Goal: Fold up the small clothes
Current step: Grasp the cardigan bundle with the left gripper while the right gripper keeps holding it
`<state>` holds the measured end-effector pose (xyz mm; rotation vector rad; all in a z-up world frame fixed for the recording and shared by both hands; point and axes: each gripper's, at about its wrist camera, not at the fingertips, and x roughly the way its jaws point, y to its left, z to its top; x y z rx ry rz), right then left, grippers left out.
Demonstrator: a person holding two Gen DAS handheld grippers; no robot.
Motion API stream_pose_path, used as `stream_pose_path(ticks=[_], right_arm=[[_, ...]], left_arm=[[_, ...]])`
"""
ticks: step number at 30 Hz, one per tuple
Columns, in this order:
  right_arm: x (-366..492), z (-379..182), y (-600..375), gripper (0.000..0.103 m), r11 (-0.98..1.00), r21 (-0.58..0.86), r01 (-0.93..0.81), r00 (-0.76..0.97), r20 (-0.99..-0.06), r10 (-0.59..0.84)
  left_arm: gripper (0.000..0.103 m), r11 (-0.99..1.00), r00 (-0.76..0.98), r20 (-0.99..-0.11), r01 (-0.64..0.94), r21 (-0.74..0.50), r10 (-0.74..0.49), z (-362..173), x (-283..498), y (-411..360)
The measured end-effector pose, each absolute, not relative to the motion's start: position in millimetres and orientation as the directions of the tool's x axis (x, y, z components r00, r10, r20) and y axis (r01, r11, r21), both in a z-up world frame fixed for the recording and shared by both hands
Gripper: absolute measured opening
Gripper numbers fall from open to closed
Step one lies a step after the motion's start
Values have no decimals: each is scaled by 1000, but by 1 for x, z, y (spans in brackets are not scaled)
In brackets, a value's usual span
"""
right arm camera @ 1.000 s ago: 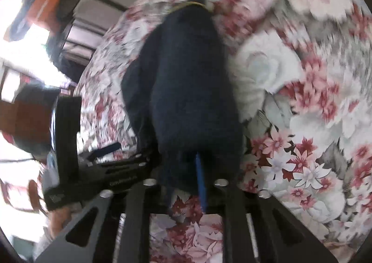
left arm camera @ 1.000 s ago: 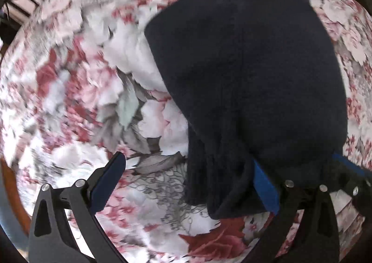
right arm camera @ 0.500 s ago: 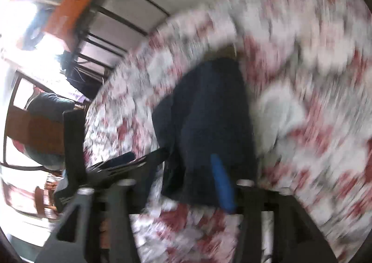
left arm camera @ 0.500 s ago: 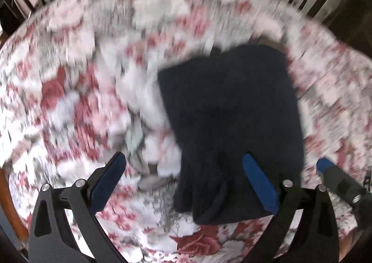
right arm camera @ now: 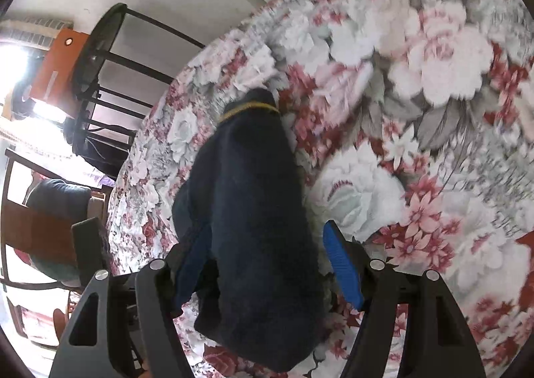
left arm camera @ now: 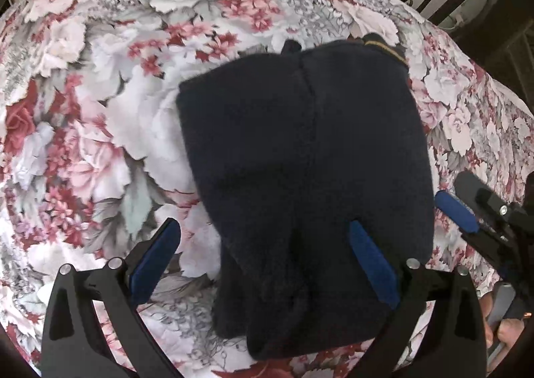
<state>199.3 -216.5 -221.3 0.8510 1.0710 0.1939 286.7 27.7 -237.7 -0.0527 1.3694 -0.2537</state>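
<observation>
Folded navy garment (left arm camera: pixel 307 171), no readable label, lies on floral cloth (left arm camera: pixel 100 131) between both wide-open, empty-jawed grippers: left gripper (left arm camera: pixel 263 264), right gripper (right arm camera: pixel 267 264).

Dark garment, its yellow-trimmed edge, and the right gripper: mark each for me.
Dark garment (left arm camera: pixel 300 157): left wrist view, middle of the folded top layer.
Yellow-trimmed edge (right arm camera: pixel 248 108): right wrist view, on the yellow stripe at the far end.
Right gripper (right arm camera: pixel 267 264): right wrist view, midway between its blue pads.
</observation>
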Motion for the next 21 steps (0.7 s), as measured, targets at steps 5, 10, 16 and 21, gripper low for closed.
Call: stream_pose_path(ticks=[5,10,16,21], right_arm=[[202,-234,-207,70,668,707,233,465,-684,562],[211,-245,-194,70,691,690,215,447,-699,558],[213,-254,-196,70,655,721,225,451,-673,586],[215,-257,-198,70,634,736,236,450,-661,600]], left_arm=[[99,955,122,-947,67,-289,-296,-256,295,37],[99,946,115,-939,48,-319,-323,-260,297,40],[99,947,108,-941,49,-318,-322,-259,298,41],[98,933,94,-929,62,-354,-358,-255,298,48]])
